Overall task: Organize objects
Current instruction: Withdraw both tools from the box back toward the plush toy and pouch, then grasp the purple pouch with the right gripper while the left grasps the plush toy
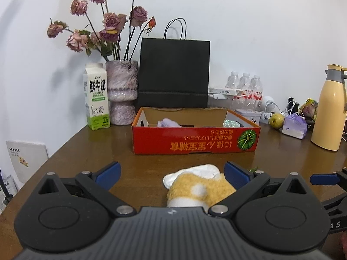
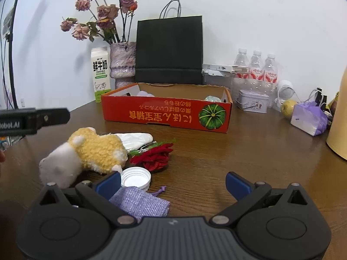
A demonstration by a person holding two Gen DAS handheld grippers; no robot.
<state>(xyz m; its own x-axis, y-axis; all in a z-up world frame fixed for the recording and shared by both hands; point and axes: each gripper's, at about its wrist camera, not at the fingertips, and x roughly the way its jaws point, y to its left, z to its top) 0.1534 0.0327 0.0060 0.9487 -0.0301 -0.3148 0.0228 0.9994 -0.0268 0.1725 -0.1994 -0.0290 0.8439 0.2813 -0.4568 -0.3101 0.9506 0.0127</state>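
A red cardboard box lies open on the brown table, with a purple fluffy item and a shiny pale item inside. My left gripper is open, and a yellow and white plush toy lies between its fingers, close to the right one. My right gripper is open low over the table. A purple pouch and a white lid sit by its left finger. A red fabric rose, a white cloth and the plush toy lie further left.
Along the wall stand a milk carton, a vase of dried roses, a black paper bag and water bottles. A tin, a pear, a purple bag and a yellow flask crowd the right.
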